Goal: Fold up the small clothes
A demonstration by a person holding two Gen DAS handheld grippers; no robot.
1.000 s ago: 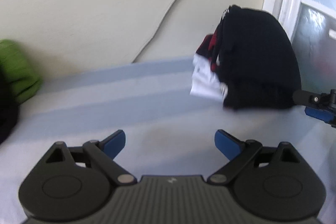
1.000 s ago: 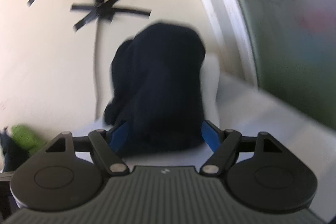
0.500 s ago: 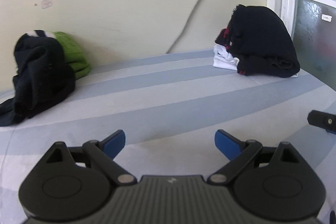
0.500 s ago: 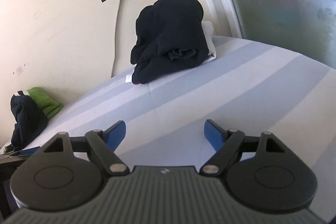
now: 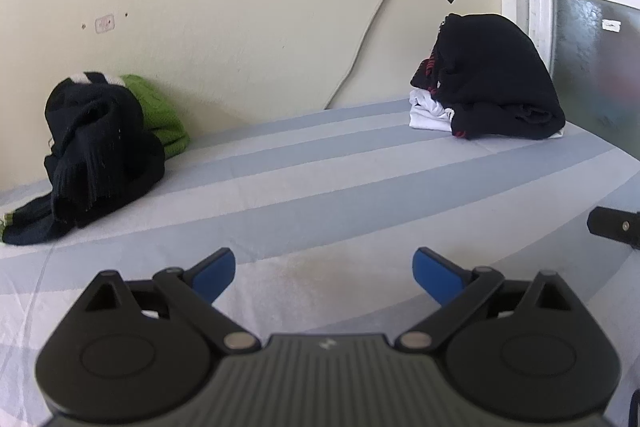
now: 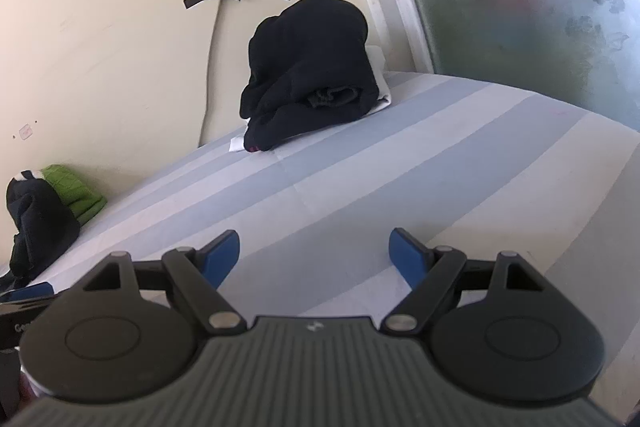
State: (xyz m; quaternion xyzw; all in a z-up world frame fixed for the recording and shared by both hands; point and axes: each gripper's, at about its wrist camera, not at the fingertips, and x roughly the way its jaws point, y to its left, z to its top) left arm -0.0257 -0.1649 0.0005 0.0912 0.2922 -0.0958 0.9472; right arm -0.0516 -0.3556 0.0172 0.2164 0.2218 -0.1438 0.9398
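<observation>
left gripper was spread wide with nothing between its blue pads, low centre of the left wrist view, above the striped sheet. right gripper was likewise released and empty, low centre of the right wrist view. folded dark stack sat upper right on a white garment, against the wall. unfolded black scarf lay heaped at mid left, touching a green knit behind it.
</observation>
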